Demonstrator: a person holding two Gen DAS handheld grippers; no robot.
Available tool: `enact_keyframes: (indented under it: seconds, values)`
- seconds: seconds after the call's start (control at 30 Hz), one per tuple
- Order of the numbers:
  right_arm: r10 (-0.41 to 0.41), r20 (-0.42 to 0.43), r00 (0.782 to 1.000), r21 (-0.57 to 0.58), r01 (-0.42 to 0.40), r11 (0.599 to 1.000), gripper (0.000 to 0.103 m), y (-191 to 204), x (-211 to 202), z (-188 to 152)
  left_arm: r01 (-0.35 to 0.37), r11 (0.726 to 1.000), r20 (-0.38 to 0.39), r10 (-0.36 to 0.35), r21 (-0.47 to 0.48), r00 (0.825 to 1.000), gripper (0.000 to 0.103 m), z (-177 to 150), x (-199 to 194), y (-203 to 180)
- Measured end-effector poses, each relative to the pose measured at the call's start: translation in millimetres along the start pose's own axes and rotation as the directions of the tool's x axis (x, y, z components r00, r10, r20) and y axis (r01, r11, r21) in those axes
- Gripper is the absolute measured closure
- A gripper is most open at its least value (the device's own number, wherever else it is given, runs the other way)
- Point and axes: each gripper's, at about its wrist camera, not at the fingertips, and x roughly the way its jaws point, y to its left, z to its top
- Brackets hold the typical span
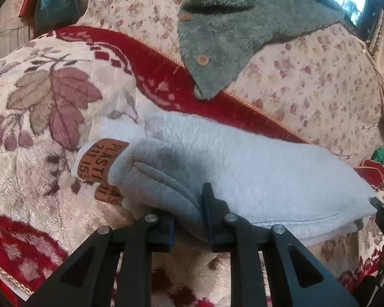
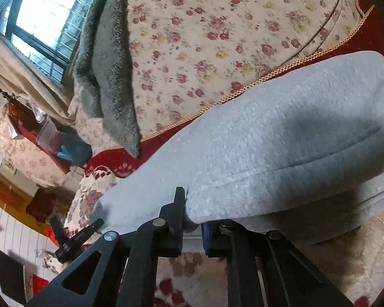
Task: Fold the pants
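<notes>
The light grey fleece pants (image 1: 256, 168) lie folded in a long bundle on the red and cream floral blanket (image 1: 38, 117). An orange printed patch (image 1: 99, 161) shows at their left end. My left gripper (image 1: 189, 220) is shut on a thick fold of the pants at the near edge. In the right wrist view the same pants (image 2: 281, 133) fill the right side, lifted a little. My right gripper (image 2: 192, 225) is shut on their near edge. The right gripper's tip also shows at the far right of the left wrist view (image 1: 381, 209).
A grey-green fleece jacket with wooden buttons (image 1: 233, 30) lies on the rose-print bedspread (image 1: 320, 81) behind the pants. A window (image 2: 46, 10) is at the upper left of the right wrist view. Cluttered furniture (image 2: 38, 133) stands beside the bed.
</notes>
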Motion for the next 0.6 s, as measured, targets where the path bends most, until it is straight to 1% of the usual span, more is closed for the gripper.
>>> enact_keyframes:
  seconds: [0.17,0.27,0.3,0.33,0.37,0.4,0.43,0.47,0.5,0.6]
  values:
    - [0.021,-0.014,1.0,-0.021,-0.021,1.0,0.092,5,-11,-11,0.002,1.0,-0.02,-0.002,0.003,1.0,0.085,-4,0,6]
    - [-0.013,-0.047,0.999,-0.026,0.012,1.0,0.092,-2,-3,-21,-0.016,1.0,-0.043,0.015,-0.009,0.999,0.082,-11,9,11]
    - [-0.028,-0.064,0.998,-0.02,0.027,0.999,0.092,-7,3,-24,-0.016,0.999,-0.062,0.015,-0.03,0.998,0.074,-15,15,15]
    - [-0.042,-0.075,0.996,-0.013,0.041,0.999,0.091,-12,8,-26,-0.009,0.999,-0.074,0.005,-0.043,0.997,0.057,-18,17,18]
    - [-0.057,-0.079,0.995,-0.003,0.057,0.998,0.087,-17,12,-28,0.01,0.998,-0.082,-0.015,-0.058,0.997,0.048,-20,20,21]
    - [-0.079,-0.088,0.993,0.007,0.08,0.997,0.087,-22,16,-30,0.025,0.997,-0.077,-0.03,-0.069,0.997,0.035,-23,19,23]
    - [-0.102,-0.106,0.989,0.006,0.103,0.995,0.086,-24,19,-32,0.005,0.998,-0.068,-0.01,-0.069,0.998,0.021,-26,16,25]
    - [-0.121,-0.125,0.985,-0.001,0.122,0.993,0.085,-24,20,-34,-0.032,0.998,-0.059,0.029,-0.061,0.998,0.017,-27,13,25]
    - [-0.13,-0.132,0.983,-0.014,0.13,0.991,0.084,-22,18,-35,-0.063,0.997,-0.046,0.06,-0.052,0.997,0.016,-27,9,27]
    - [-0.185,-0.155,0.97,-0.094,0.172,0.981,0.077,-12,6,-38,-0.081,0.994,-0.034,0.079,-0.069,0.996,0.016,-27,-5,39]
